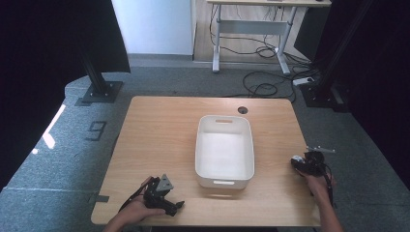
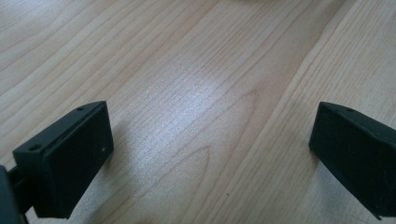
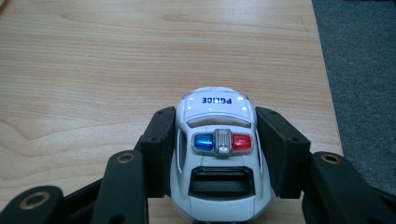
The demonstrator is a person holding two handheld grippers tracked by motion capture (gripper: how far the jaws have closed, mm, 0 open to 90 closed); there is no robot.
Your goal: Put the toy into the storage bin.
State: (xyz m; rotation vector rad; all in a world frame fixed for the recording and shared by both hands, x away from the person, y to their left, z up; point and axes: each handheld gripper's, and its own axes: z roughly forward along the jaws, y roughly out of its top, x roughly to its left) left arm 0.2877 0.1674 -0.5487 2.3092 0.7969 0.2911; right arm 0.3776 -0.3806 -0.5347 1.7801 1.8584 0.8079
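Right gripper (image 3: 217, 154) clamped on toy car (image 3: 217, 154) at table's four o'clock, left gripper (image 2: 210, 154) apart, idle; next, lift toward bin (image 1: 200, 159).

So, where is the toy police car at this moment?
The toy police car sits between the jaws of the right gripper, which press its sides, at the table's right edge, to the right of the white bin.

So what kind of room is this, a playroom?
More likely a lab or workshop for recording: a wooden table on grey carpet, black frame posts beside it, and cables on the floor under a desk behind.
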